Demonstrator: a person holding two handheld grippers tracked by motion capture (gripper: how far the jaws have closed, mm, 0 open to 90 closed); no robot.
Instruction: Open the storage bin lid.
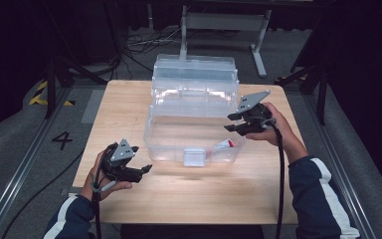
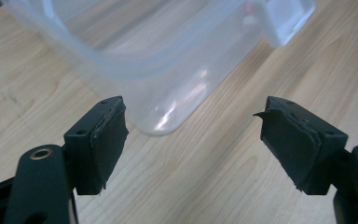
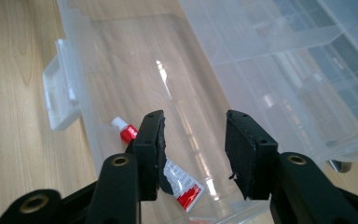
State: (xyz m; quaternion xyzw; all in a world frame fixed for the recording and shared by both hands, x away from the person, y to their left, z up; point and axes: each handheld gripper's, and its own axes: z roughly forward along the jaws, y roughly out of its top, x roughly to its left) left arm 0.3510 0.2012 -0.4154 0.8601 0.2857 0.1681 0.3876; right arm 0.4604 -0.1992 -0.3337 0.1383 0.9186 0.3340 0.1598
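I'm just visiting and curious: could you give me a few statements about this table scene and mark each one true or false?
1. A small red and white tube lies inside the clear plastic box. True.
2. The right gripper is clamped on the tube. False: its jaws stand apart above it, with nothing between them.
3. The left gripper holds the box's front latch. False: its jaws are open and empty, over the wooden table.
4. The box's lid is open. True.
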